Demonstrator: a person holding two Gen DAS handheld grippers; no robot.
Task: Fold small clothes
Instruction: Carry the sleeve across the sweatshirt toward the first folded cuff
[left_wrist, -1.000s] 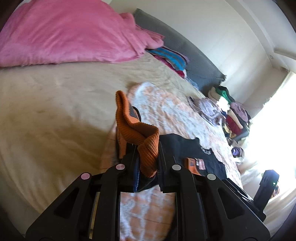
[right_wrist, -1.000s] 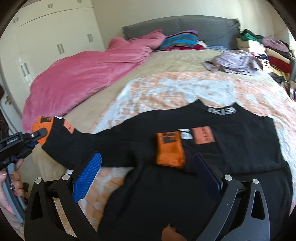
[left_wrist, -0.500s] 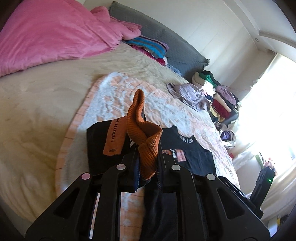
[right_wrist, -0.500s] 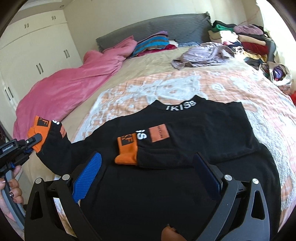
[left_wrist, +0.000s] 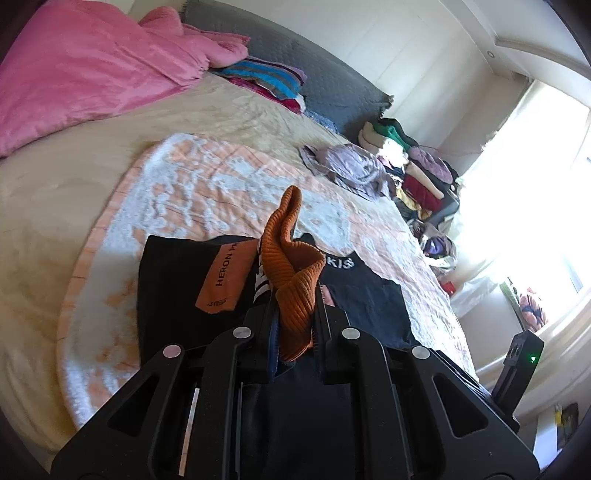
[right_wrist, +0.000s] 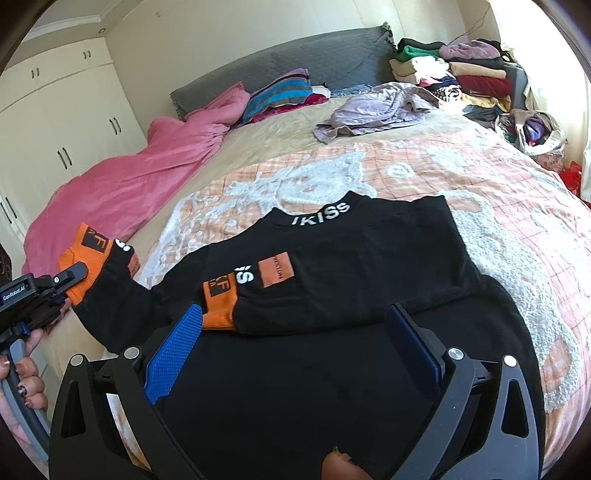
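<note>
Left hand-held gripper (left_wrist: 293, 321) pinching one orange cuff (left_wrist: 293, 273), one black top (right_wrist: 351, 295)

Matte black gripper frames (right_wrist: 291, 354) with silver screw heads and blue textured pads (white lettering on the left unit (right_wrist: 48, 291)); dark polish on the fingernails (right_wrist: 23, 388).

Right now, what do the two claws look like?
Both are black, angular frames with silver round bolts. The right claw has bumpy blue pads inside its fingers. The left claw shows a blue pad edge and carries white lettering on its side.
</note>
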